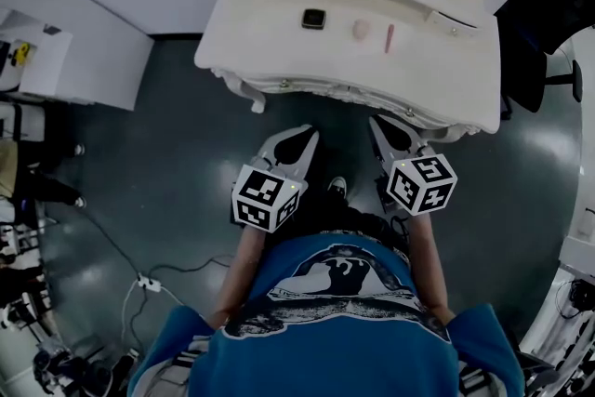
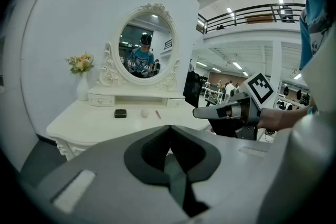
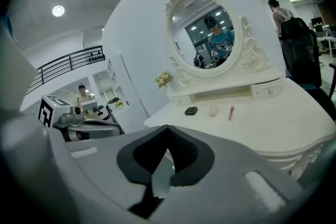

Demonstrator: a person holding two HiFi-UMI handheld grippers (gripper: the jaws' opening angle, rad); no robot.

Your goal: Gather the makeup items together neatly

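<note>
The table [image 1: 270, 33] filled the upper middle of the head view. The three makeup items lay on it in a spaced row, well ahead of both grippers. The left gripper [image 1: 308, 133] and right gripper [image 1: 376, 121] hung side by side just below the table's front edge in the frame. Both aimed up-frame and tipped slightly down, jaws pressed together on nothing. The compact [image 1: 313, 19] lay almost straight ahead of the left gripper. The puff [image 1: 360, 30] and the lipstick [image 1: 389, 38], its long axis running up-frame, lay ahead of the right, probably the nearer hand for them.
</note>
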